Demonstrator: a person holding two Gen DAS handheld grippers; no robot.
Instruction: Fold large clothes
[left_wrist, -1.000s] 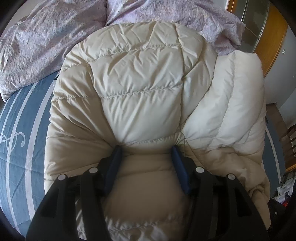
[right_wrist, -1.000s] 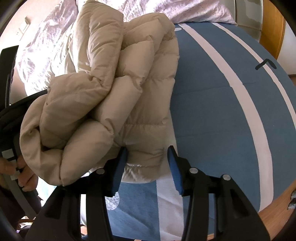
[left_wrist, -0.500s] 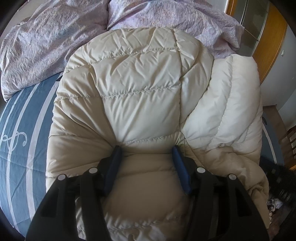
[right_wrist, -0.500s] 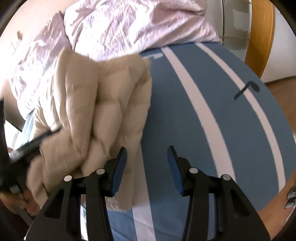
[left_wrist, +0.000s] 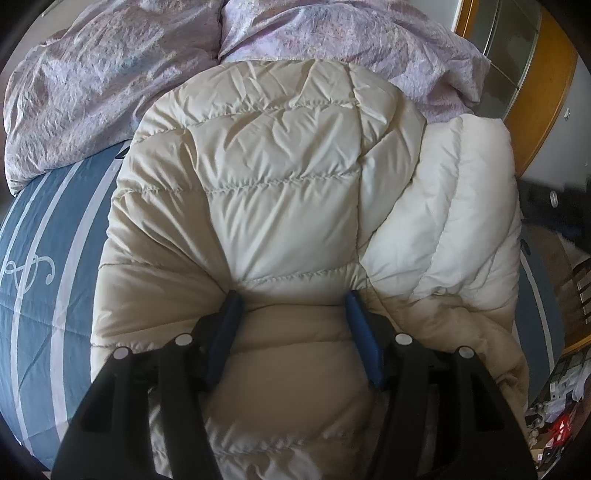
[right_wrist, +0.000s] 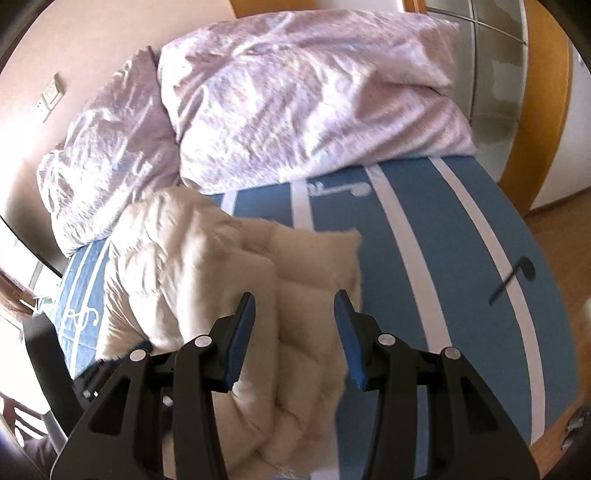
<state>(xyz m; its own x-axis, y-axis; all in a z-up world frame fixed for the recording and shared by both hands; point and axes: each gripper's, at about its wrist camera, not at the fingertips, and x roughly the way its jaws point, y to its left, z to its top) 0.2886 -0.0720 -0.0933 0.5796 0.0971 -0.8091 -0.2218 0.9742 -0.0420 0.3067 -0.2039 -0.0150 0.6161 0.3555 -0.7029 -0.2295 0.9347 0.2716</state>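
A cream quilted down jacket lies bunched and folded over on the blue striped bed. My left gripper has its jaws wide apart, pressed down into the puffy fabric, which bulges up between the blue fingers. In the right wrist view the same jacket lies at the left part of the bed. My right gripper hovers above the jacket's right edge, open and holding nothing.
The blue bedspread with white stripes extends to the right. Crumpled lilac duvets are piled at the head of the bed, also seen in the left wrist view. A wooden wardrobe frame stands beyond. Clutter lies on the floor.
My right gripper has let go of the jacket's edge, lifted and swung back, so it now looks toward the pillows. The jacket has dropped flatter onto the bed. The left gripper has barely moved.
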